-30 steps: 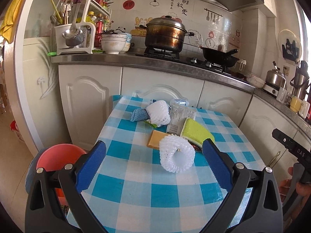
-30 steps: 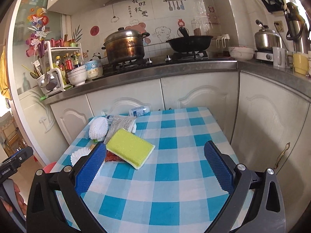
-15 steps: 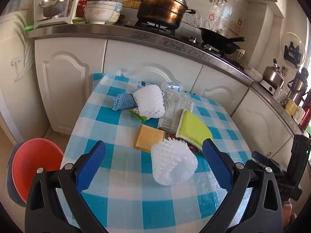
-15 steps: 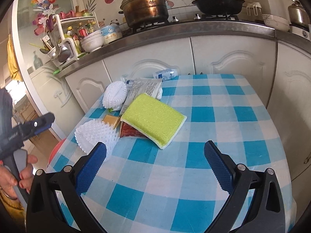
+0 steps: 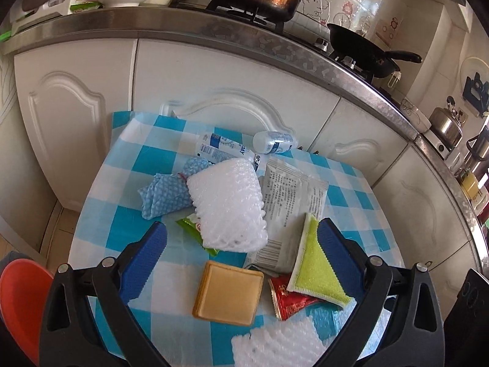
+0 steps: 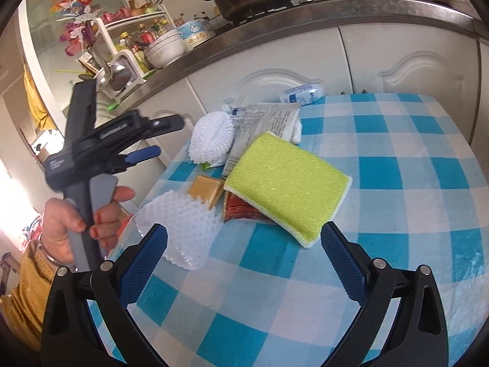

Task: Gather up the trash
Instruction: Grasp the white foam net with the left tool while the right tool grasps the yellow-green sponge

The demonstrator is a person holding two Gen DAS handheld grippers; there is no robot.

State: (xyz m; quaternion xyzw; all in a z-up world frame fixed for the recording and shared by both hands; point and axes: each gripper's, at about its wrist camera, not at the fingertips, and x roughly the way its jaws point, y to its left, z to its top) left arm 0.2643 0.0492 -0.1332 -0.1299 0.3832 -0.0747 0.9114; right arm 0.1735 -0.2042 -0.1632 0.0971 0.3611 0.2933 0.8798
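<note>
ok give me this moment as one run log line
stage: approach | left hand-held gripper: open, over foam net | right hand-held gripper: open, near yellow-green sponge | nothing held | trash on checked tablecloth

The sponge [image 6: 287, 183] lies on a wrapper [image 6: 244, 211] mid-table; the foam net [image 6: 180, 229] sits at the table's [image 6: 397, 183] left edge.

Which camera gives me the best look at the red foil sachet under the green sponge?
The left wrist view. There the red foil sachet lies just ahead of the open left gripper, with much of its face clear of the yellow-green sponge. The right wrist view shows only a strip of it beneath the sponge.
</note>
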